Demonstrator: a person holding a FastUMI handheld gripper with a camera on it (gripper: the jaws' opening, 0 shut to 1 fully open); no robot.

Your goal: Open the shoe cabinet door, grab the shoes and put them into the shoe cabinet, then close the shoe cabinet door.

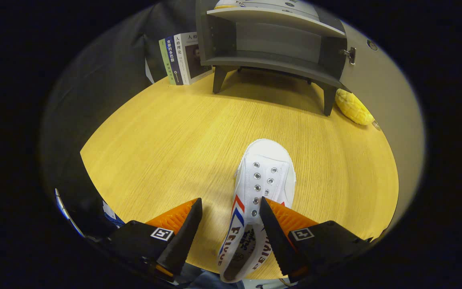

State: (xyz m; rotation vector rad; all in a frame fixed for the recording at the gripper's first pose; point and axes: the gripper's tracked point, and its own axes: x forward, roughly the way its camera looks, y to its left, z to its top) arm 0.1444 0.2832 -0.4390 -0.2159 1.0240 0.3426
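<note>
Shoe (pixel 264 180) lies on the table (pixel 167 144) with its heel end between the two fingers of the claw (pixel 231 218) and its toe pointing ahead toward the shoe cabinet (pixel 273 44). The claw is spread wide: its right finger (pixel 273 228) sits close against the shoe's right flank at the lace eyelets, perhaps just touching, while the left finger (pixel 189 228) stands well clear with bare wood between it and the striped side. So nothing is gripped yet; the step in hand looks to be the grab.

To do it well, the claw should shift a little toward its right so the shoe sits midway between the fingers, otherwise the closing left finger will shove the shoe sideways against the right one and twist it. Canvas sides are soft and will fold in, so the pinch is best taken low and near the heel collar or across the firmer sole edge, with the fingers reaching far enough down to catch both walls. A grip this far back leaves the toe heavy and likely to droop, so a firm squeeze and a level lift are called for.

Beyond the shoe, the cabinet's door (pixel 375 80) stands swung open at the right, and the lower compartment looks free. A few books (pixel 183 58) stand left of the cabinet, and a yellow lumpy object (pixel 353 107) lies by its right leg; the carry path should run straight in, clear of that door edge.
</note>
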